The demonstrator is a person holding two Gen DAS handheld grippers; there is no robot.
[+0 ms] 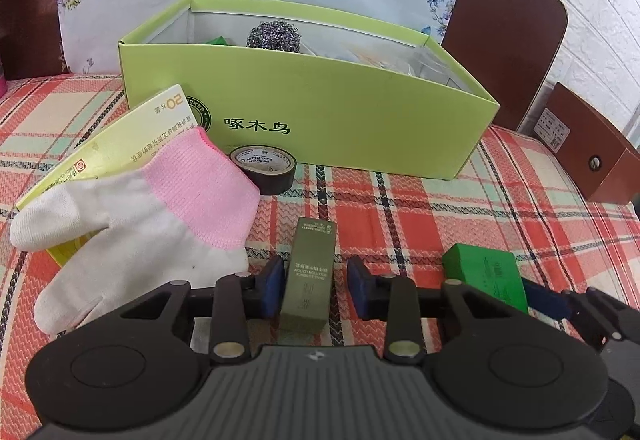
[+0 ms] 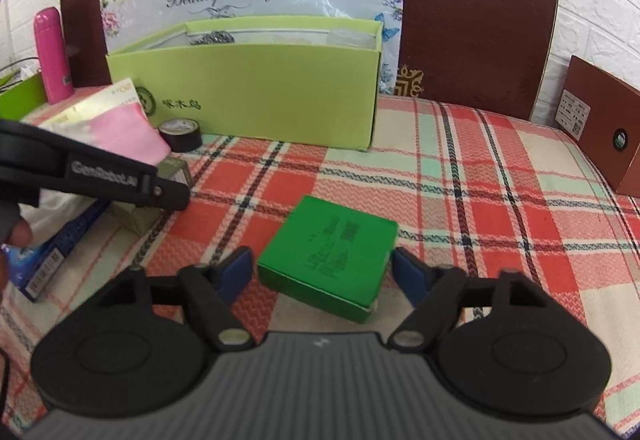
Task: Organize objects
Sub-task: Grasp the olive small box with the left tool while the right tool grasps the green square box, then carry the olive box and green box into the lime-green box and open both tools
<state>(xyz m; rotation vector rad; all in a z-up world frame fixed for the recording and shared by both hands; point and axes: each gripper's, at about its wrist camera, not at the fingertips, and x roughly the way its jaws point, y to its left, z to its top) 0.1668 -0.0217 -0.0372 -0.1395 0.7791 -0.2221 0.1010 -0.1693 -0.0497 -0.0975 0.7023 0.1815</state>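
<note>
- Lime box (image 1: 320, 107), far side, already holds a scourer (image 1: 273, 35).
- Left tool (image 1: 314, 286) apart, straddling the olive carton (image 1: 308, 276).
- Right tool (image 2: 322, 272) apart, straddling the green box (image 2: 332, 256).
- Glove (image 1: 140, 215), tape (image 1: 266, 167) still out.

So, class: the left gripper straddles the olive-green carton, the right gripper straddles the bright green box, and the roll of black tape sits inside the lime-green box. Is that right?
Not quite. The roll of black tape is not inside the lime-green box; it sits on the plaid cloth in front of it, as the left wrist view shows. The left gripper does straddle the olive-green carton, and the right gripper the bright green box.
</note>
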